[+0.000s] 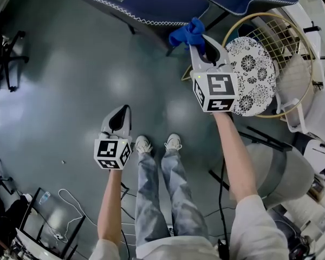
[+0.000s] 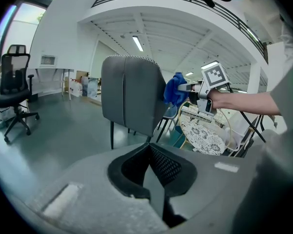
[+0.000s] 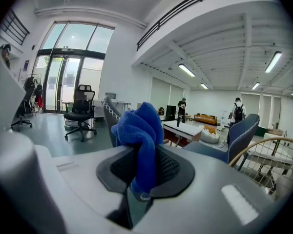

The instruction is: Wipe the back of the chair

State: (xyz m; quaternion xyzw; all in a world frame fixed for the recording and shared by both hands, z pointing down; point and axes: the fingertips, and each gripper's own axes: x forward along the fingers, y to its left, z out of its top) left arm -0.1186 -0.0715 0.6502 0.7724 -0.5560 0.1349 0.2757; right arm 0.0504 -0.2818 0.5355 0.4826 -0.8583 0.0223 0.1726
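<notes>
Pressure first: right claw (image 1: 199, 43), w/ fluffy blue cloth (image 1: 187, 34) clamped, should press flat on grey padded chair back (image 2: 132, 99); left claw (image 1: 122, 111) closed, empty.

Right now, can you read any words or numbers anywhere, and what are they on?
No words or numbers can be read anywhere.
Cube on the left gripper and cube on the right gripper: black-and-white square patterns, not letters.
Blue cloth: no print shows.
Wall panel: too small to read.
</notes>
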